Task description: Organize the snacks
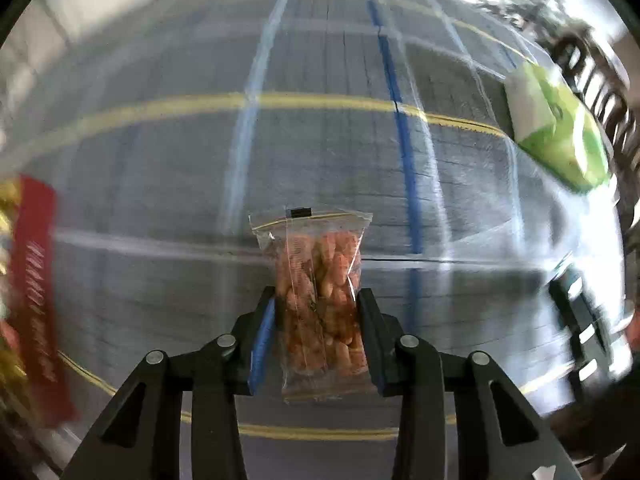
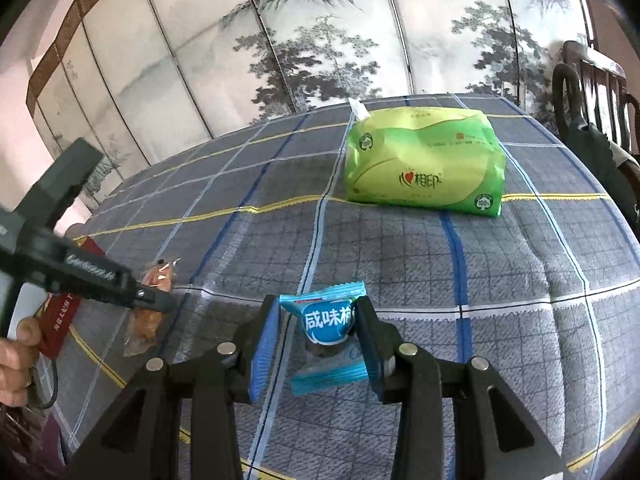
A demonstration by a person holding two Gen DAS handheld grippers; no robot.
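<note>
Left gripper (image 1: pixel 318 328) clamped on clear peanut packet (image 1: pixel 320 292), pads pressing both long edges at mid-height; top seal pointing away from the camera, bottom seal hanging free below the pads. Side grip probably chosen because the thin film gives no stiff face to pinch. Contents lumpy, reddish-brown kernels, film creased and glossy. Right gripper (image 2: pixel 318 336) closed on blue candy-style snack pouch (image 2: pixel 326 320), pads squeezing its pillow middle, crimped sawtooth ends fanning out above and below; white printed characters on front. Both packets held just over the checked tablecloth (image 1: pixel 160 280), whether touching it not discernible; lifted for sorting, most likely. Cloth woven, grey with blue, white and yellow lines, slightly rumpled. Further out: red and gold packet (image 1: pixel 34 280) at left edge of the left view, blurred, flat and glossy. Green tissue pack (image 2: pixel 424 164) well apart at far side of the table, soft plastic wrap, one tissue poking from the top; not a snack, presumably left alone. Painted folding screen (image 2: pixel 280 40) behind. No container or target spot visible for the snacks.
</note>
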